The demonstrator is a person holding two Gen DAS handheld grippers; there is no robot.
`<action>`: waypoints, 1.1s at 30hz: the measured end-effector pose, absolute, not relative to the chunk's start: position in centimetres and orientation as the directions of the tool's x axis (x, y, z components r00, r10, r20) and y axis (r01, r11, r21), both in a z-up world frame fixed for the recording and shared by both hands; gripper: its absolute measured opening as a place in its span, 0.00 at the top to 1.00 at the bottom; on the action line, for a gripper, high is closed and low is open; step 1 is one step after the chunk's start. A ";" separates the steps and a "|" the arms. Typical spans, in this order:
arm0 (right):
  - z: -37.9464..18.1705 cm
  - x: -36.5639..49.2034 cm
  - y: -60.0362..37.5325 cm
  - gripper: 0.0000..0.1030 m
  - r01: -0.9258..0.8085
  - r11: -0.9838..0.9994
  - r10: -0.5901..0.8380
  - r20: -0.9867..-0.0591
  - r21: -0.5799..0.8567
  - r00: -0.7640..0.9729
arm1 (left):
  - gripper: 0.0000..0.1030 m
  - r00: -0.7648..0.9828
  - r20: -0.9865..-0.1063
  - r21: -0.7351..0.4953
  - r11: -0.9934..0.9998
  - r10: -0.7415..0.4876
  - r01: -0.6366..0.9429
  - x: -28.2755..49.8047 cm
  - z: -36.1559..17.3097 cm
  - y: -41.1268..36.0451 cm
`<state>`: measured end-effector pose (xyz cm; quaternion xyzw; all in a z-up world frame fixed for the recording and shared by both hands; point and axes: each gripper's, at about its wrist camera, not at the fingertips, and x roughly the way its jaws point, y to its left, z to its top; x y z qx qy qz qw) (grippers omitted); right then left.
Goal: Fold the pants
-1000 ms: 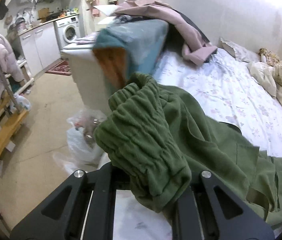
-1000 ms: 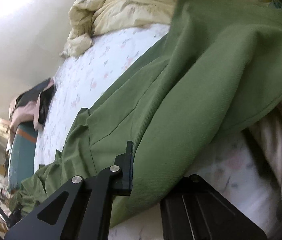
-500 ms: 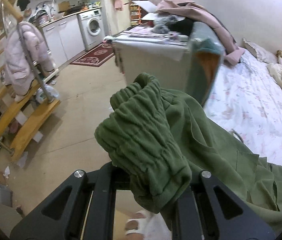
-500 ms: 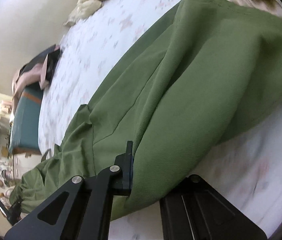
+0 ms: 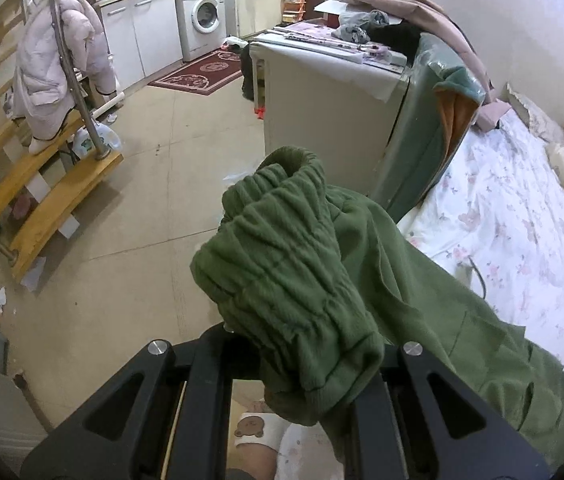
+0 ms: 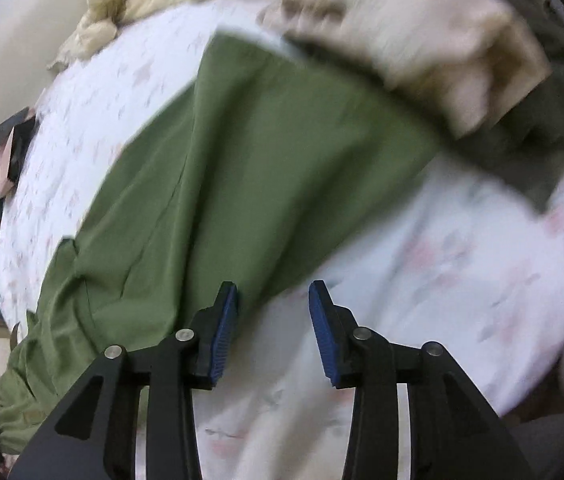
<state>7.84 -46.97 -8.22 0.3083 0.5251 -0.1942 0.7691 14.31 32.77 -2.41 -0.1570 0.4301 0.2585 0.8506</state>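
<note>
The green pants (image 5: 290,280) hang bunched at their elastic waistband from my left gripper (image 5: 306,364), which is shut on the waistband and holds it up beside the bed. The fabric trails right and down onto the floral sheet. In the right wrist view the pant leg (image 6: 218,184) lies flat across the bed. My right gripper (image 6: 272,308) is open and empty, its blue pads (image 6: 224,320) at the leg's lower edge, just off the cloth.
A white floral bed sheet (image 5: 514,216) runs right. A cabinet (image 5: 322,92) draped with a teal blanket stands at the bed's end. Wooden stairs (image 5: 42,200) and a washing machine (image 5: 202,16) lie left. A cream quilt (image 6: 422,32) is bunched beyond the leg.
My right gripper has opened and let go of the pant leg, which now lies on the bed. My left gripper has swung left toward the floor, still holding the waistband.
</note>
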 end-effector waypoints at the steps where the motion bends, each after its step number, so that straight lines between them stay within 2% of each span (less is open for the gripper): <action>1: -7.4 7.9 -47.2 0.61 0.616 0.743 0.007 -0.923 0.263 0.385 | 0.92 0.498 -0.812 -0.046 0.817 0.304 -0.574 14.4 -2.4 32.8; 3: -6.0 8.9 -47.8 0.61 0.569 0.776 0.012 -0.908 0.273 0.419 | 0.92 0.495 -0.813 -0.040 0.818 0.307 -0.574 14.4 -2.4 32.8; 6: -5.3 12.2 -49.1 0.61 0.469 0.820 0.096 -0.886 0.329 0.454 | 0.92 0.480 -0.819 -0.023 0.817 0.315 -0.576 14.4 -2.5 33.0; 8: -5.0 14.8 -50.1 0.47 0.460 0.835 0.073 -0.889 0.302 0.451 | 0.92 0.474 -0.822 -0.021 0.813 0.317 -0.582 14.4 -2.7 33.0; 11: -5.1 18.1 -52.2 0.47 0.465 0.848 0.019 -0.892 0.254 0.452 | 0.92 0.467 -0.820 -0.002 0.814 0.331 -0.580 14.5 -2.7 32.7; 21: -8.5 25.3 -54.4 0.43 0.385 0.907 -0.013 -0.901 0.172 0.434 | 0.92 0.432 -0.809 0.115 0.828 0.399 -0.549 15.4 -3.7 31.8; 22: -8.7 25.6 -54.2 0.48 0.365 0.917 -0.012 -0.904 0.160 0.427 | 0.92 0.430 -0.810 0.117 0.828 0.400 -0.549 15.5 -3.8 31.8; 23: -8.9 26.0 -53.8 0.78 0.335 0.933 -0.021 -0.908 0.133 0.418 | 0.92 0.429 -0.811 0.116 0.827 0.399 -0.550 15.5 -3.9 31.8; 24: -8.7 26.0 -53.5 0.95 0.308 0.945 -0.035 -0.906 0.107 0.421 | 0.92 0.429 -0.812 0.109 0.827 0.394 -0.552 15.5 -3.9 31.9; 27: -6.4 24.7 -53.4 0.97 0.270 0.948 -0.010 -0.827 0.172 0.562 | 0.92 0.428 -0.824 0.079 0.823 0.371 -0.563 15.5 -4.0 32.3; 29: -5.5 24.1 -54.4 0.98 0.308 0.929 -0.032 -0.786 0.204 0.618 | 0.92 0.420 -0.830 0.081 0.824 0.368 -0.561 15.6 -4.3 32.5; 33: -5.9 25.1 -55.4 0.98 0.345 0.919 -0.079 -0.770 0.190 0.634 | 0.92 0.408 -0.835 0.096 0.828 0.369 -0.552 16.0 -4.7 32.5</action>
